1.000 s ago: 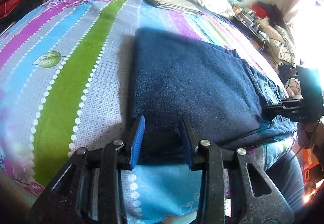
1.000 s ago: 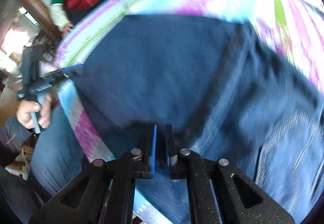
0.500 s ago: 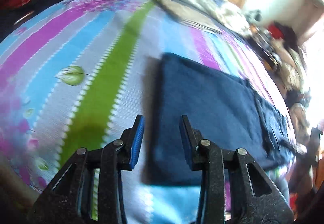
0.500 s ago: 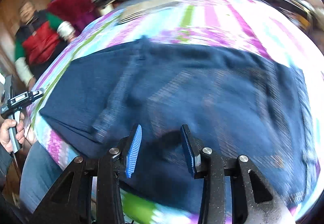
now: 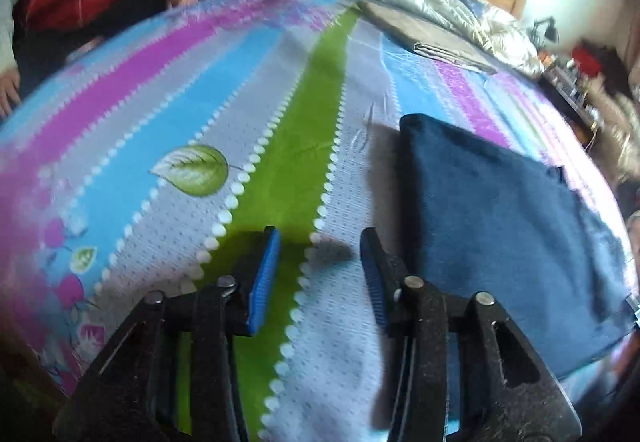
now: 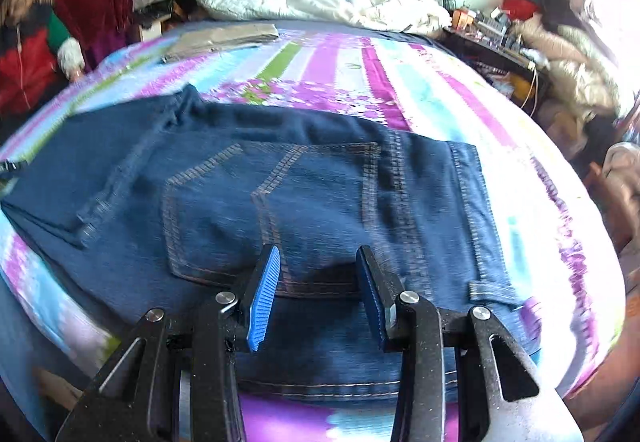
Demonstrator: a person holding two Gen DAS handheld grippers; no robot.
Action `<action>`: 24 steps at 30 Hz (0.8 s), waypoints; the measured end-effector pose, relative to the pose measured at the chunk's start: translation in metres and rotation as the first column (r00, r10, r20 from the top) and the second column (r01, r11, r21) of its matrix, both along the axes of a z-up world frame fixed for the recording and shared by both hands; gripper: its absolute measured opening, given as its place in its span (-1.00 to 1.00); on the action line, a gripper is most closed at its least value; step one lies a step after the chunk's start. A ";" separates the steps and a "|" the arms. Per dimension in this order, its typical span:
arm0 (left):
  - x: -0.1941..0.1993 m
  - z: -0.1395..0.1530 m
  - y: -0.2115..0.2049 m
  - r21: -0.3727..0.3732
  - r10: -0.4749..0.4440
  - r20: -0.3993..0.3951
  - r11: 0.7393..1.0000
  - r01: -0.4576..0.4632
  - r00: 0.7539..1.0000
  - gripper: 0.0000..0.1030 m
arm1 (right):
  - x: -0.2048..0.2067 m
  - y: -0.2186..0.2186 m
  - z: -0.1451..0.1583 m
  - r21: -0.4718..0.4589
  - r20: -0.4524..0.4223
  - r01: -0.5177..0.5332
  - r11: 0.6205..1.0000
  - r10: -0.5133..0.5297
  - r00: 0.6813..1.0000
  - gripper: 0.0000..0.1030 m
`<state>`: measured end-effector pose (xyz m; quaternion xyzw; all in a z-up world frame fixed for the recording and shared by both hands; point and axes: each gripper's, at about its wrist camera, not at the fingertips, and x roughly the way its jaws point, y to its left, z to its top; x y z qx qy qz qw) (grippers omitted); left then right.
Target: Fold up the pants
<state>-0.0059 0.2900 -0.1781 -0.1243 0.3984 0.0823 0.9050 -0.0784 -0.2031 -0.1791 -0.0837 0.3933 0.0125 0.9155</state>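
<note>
We see folded jeans lying flat on the striped bed. Our left tool gapes over bare sheet left of them. Our right tool gapes above their pocket, holding nothing.

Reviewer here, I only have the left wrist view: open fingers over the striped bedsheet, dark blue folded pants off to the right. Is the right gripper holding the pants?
Observer: No. The right gripper is open, its blue-padded fingers apart above the dark blue denim pants.
Operator: Which part of the pants is it over?
Observer: The seat side; a stitched back pocket lies just ahead of its left finger.
Operator: Anything else on the bed I can't make out?
Observer: A flat folded grey-beige garment lies near the white quilt at the wooden headboard.
</note>
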 end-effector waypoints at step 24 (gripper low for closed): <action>0.002 -0.006 -0.011 0.052 -0.038 0.007 0.998 0.038 0.999 0.48 | 0.008 -0.040 -0.022 0.053 -0.112 0.122 0.991 -0.116 0.987 1.00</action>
